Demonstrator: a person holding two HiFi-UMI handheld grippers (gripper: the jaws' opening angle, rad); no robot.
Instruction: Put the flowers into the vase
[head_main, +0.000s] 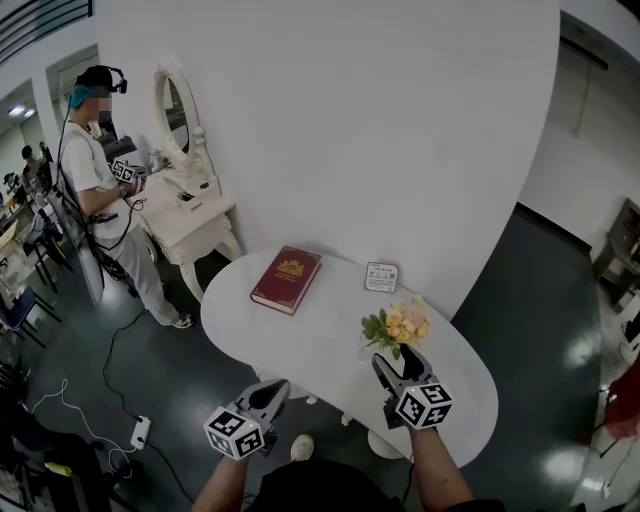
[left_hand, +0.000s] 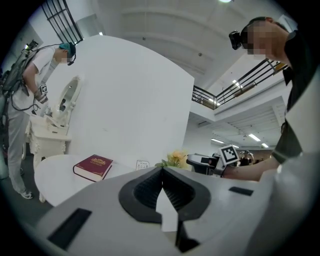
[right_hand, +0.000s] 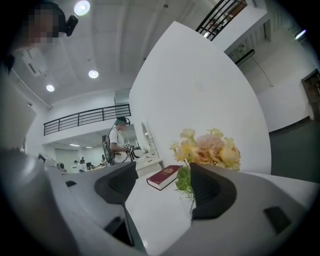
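**A:** What is standing around the two grippers?

**B:** A big white panel (head_main: 330, 130) is rising well ahead of both. A white table (head_main: 300, 340) is lying under the right gripper (head_main: 397, 358). The left gripper (head_main: 275, 388) is hanging just off the table's near edge. Far ahead and to the left of the left gripper, a person (head_main: 100, 190) is standing at a dresser (head_main: 190, 215).

**A:** And the smaller things?

**B:** A red book (head_main: 286, 279) is lying flat ahead of the left gripper, well apart from it. The flowers (head_main: 398, 325) are standing upright on the table just ahead of the right gripper, close by its right jaw. Their stems are going down into what looks like a clear vase (right_hand: 190, 204), too faint to be sure. A small card (head_main: 381, 276) is lying beyond the flowers.

**A:** How are the jaws standing?

**B:** The left gripper's are pressing together on nothing. The right gripper's are spreading wide, pinching nothing.
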